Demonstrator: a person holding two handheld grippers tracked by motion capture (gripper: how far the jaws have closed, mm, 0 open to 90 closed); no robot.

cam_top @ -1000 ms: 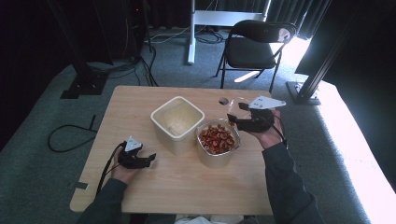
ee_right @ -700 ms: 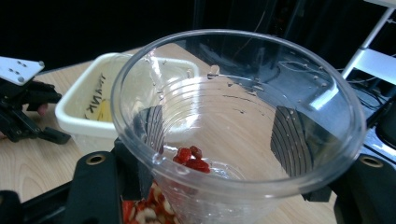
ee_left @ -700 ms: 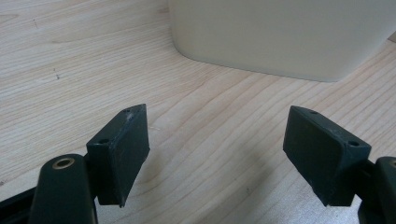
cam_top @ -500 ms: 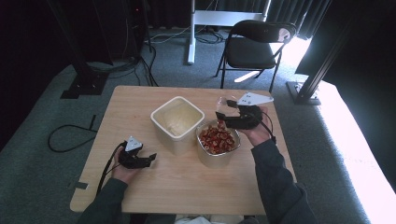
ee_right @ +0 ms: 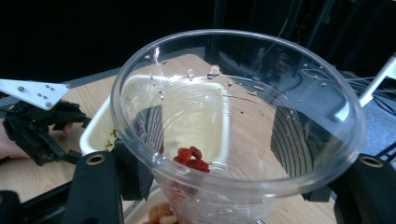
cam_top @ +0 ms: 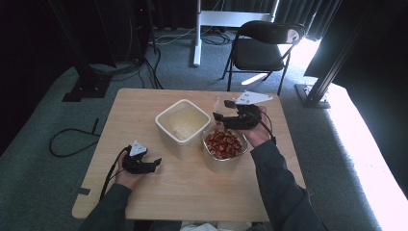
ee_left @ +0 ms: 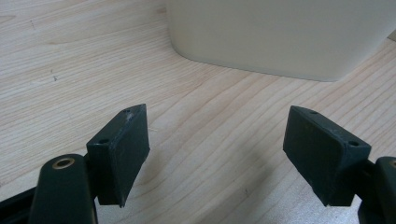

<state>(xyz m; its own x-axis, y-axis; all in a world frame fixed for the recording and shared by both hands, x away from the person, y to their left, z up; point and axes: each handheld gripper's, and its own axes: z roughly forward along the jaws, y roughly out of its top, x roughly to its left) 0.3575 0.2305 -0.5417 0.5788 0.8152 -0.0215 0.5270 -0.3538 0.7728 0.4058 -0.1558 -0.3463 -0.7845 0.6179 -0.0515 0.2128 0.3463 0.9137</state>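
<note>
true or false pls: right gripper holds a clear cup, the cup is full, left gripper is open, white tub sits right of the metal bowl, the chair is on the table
1. The right gripper holds a clear plastic cup: true.
2. The cup is full: false, a few red pieces lie at its bottom.
3. The left gripper is open: true, nothing between its jaws.
4. The white tub sits right of the metal bowl: false, left of it.
5. The chair stands on the table: false, on the floor behind.

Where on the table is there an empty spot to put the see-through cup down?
The widest bare wood on the table is the near strip, between the left gripper and the person's right sleeve. The far left corner, behind the white tub, is also bare. The middle is crowded: tub and metal bowl touch, with the right gripper holding the cup just above.
</note>
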